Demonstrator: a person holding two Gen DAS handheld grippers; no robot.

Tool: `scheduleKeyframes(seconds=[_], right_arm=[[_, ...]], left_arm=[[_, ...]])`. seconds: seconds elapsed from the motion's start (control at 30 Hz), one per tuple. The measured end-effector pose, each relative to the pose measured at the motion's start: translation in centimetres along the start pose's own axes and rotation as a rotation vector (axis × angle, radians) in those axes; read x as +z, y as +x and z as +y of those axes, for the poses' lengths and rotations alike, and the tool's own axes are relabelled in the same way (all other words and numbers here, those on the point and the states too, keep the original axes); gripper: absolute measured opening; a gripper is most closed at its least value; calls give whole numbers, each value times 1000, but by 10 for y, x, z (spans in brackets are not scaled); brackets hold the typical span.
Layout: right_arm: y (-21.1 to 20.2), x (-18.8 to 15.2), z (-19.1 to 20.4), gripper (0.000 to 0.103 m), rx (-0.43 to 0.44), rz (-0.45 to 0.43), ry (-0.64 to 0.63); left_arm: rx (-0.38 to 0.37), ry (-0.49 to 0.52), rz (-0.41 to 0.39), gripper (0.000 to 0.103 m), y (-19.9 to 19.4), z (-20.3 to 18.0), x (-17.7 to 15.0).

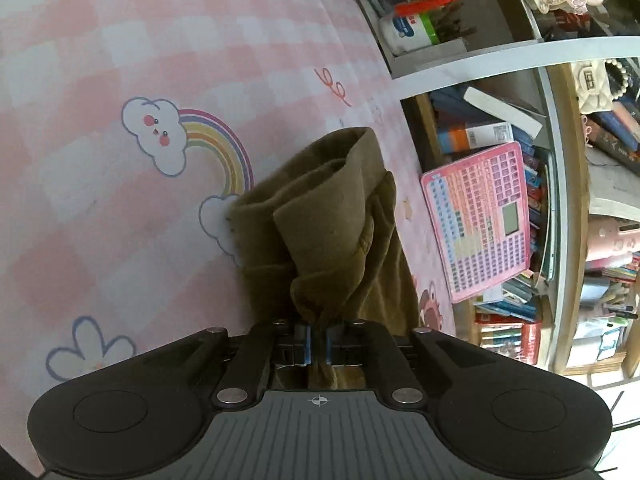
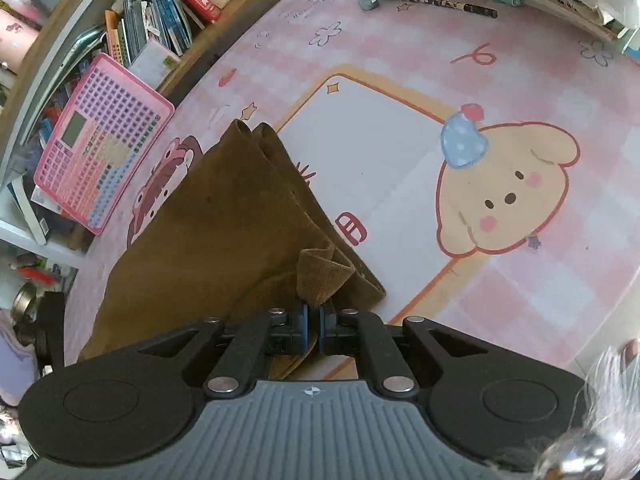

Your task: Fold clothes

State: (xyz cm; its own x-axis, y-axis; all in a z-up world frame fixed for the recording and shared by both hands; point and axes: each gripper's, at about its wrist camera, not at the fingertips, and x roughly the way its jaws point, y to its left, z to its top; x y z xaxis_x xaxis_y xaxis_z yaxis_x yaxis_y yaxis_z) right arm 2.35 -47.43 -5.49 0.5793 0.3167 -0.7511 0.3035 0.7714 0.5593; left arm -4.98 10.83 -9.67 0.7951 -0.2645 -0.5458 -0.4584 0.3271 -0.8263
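A: Left wrist view: the left gripper [image 1: 318, 342] has its blue-padded fingers [image 1: 306, 344] drawn nearly together, a bunched fold of the olive-brown garment [image 1: 320, 216] pinched between them. The cloth lies crumpled on the pink checked desk mat [image 1: 120, 60], running from the jaws toward 12 o'clock and overlapping the foot of a printed rainbow [image 1: 224, 148] at 10 o'clock.

B: And the other hand?

A: Right wrist view: the right gripper [image 2: 314, 330] is clamped the same way, its fingers [image 2: 304, 328] closed on a small turned-up corner of the garment [image 2: 208, 232]. From there the cloth spreads flat toward 11 o'clock, folded in layers, its far edge ending in two rounded folds.

B: What surrounds it?

A: At 2 o'clock from the right gripper, a cartoon puppy [image 2: 508, 192] printed on the mat [image 2: 560, 280], clear of the cloth. At 10 o'clock, a pink keypad toy [image 2: 100, 148] leans against the bookshelf [image 2: 36, 92] beside the mat; the left view shows the same toy [image 1: 480, 220] at 2 o'clock.
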Motion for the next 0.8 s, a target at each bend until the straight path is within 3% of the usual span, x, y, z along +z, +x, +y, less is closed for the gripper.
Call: scheduleKeyframes(seconds=[0.07,0.1,0.17,0.23,0.27,0.33,0.5,0.57,0.67,0.8], right_arm=[[-5,2,9,9,-17,-13,-64],[-9,2,14,17,-29,-28,-92],[-16,3,22,27,-66,-63,-138],[-22,0,25,29,-102,-85,-182],[-24,-1,29,30,-119,-93,-207],[-23,-4,34,35,-152,-105,-261],[-4,-9,37,34,-229,-67,-369],[3,-12,32,31,-236,-58,-388],[6,-15,33,28,-236,-60,-440],[8,-13,35,26,-221,-62,-466]], left_arm=[[7,14,-6,14,-6,-2,0],[14,22,-12,16,-10,-3,0],[32,22,-30,35,-18,-1,1],[41,1,-66,41,-24,0,-1],[48,-7,-83,53,-27,1,-1],[75,-12,-109,61,-26,2,-2],[53,-105,-163,55,-16,4,0],[69,-155,-183,28,-11,4,0],[91,-175,-206,14,-4,-2,-2],[0,194,-298,13,-35,-59,-20]])
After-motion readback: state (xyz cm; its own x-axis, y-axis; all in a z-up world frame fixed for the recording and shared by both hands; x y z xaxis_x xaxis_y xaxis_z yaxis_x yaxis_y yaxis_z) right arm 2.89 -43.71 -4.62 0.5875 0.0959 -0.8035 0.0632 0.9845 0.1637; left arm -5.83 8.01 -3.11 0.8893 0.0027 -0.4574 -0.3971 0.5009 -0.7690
